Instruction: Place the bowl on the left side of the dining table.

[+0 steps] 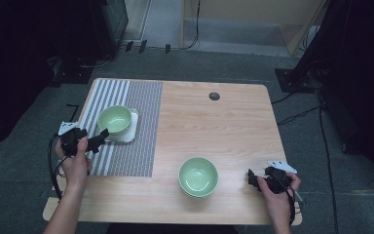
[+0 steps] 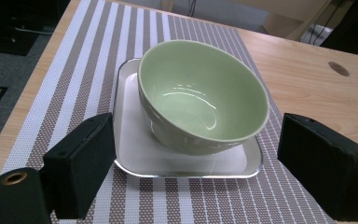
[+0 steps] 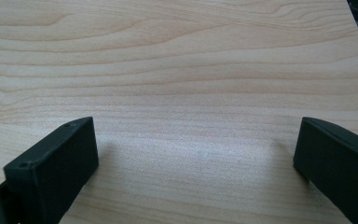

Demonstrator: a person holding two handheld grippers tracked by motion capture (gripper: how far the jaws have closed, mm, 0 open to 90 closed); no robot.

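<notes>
A pale green bowl (image 1: 114, 119) (image 2: 200, 98) rests tilted on a small white square tray (image 1: 130, 132) (image 2: 140, 149) on the striped placemat (image 1: 136, 146) (image 2: 93, 56). My left gripper (image 1: 99, 138) (image 2: 191, 172) stands open just in front of the tray's near edge, nothing between its jaws. A second green bowl (image 1: 198, 176) sits on the bare wood near the table's front. My right gripper (image 1: 251, 178) (image 3: 196, 168) is open to the right of that bowl, low over the wooden table (image 3: 177, 70), holding nothing.
The placemat covers the table's left part. A round cable hole (image 1: 214, 96) (image 2: 338, 68) lies near the far edge. Cables (image 1: 297, 114) and dark equipment stand on the grey floor around the table.
</notes>
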